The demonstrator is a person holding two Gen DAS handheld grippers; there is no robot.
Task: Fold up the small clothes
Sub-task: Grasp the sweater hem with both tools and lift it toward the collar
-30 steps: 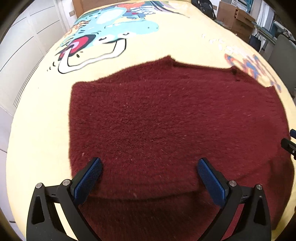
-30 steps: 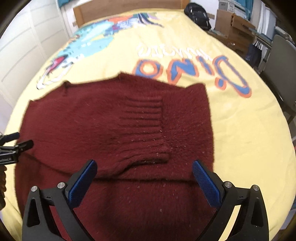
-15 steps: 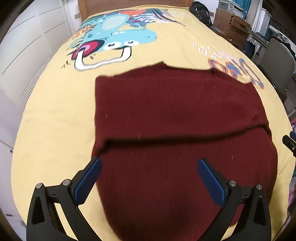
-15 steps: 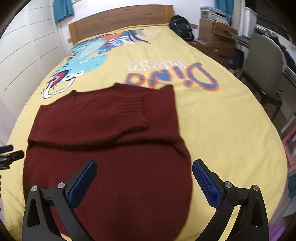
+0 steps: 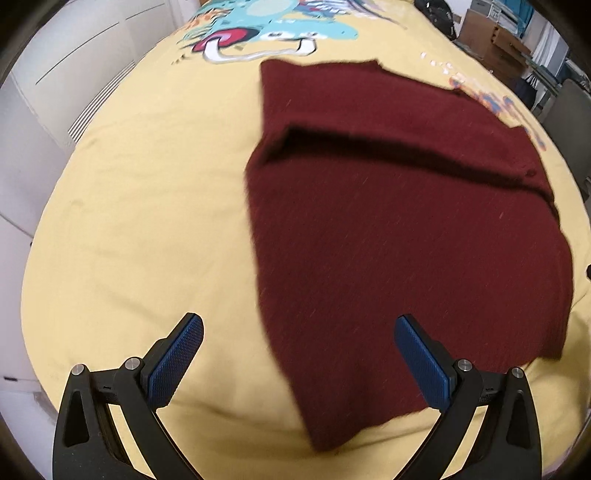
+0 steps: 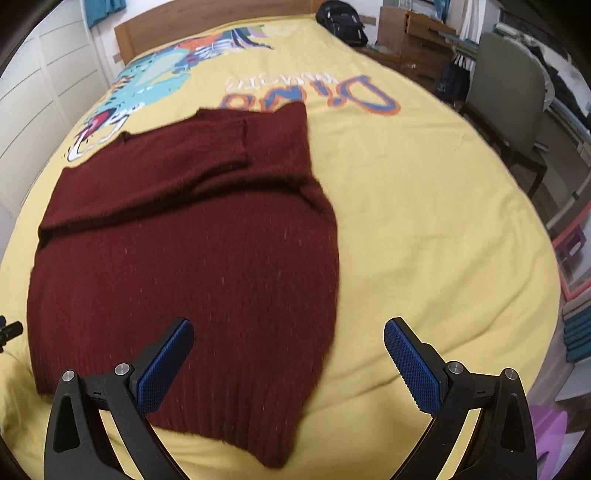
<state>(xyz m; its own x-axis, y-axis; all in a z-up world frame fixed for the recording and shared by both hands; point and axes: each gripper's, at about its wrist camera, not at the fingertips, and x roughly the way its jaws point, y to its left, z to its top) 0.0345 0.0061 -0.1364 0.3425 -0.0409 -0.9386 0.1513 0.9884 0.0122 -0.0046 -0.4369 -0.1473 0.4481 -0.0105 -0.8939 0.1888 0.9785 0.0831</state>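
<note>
Left wrist view
Left hand-held gripper [image 5: 299,347]: it hung above the near edge of the bed, fingers spread wide, blue pads [image 5: 177,360] holding nothing.
Sweater [image 5: 399,236]: dark red, it lay flat on the yellow bedspread [image 5: 140,206], right of the gripper's centre line; the right pad overlapped its near part in the frame.
Change: half a second earlier the sweater filled the space between both pads; now the left pad stood over bare bedspread, and the camera looked from farther left.
Axis: long side ran from the near edge toward the headboard, with a fold ridge crossing the far third; the picture was blurred, so the collar end was probably the far one.

Right wrist view
Right hand-held gripper [image 6: 288,354]: wide open, empty, above the sweater's [image 6: 184,251] near right corner.
Sweater: ribbed hem nearest the camera, a sleeve cuff [image 6: 225,144] folded across the far part.
Change: the garment sat more to the left than before.
Surroundings: a wooden headboard [image 6: 207,22] at the far end, a chair [image 6: 506,99] right of the bed.
</note>
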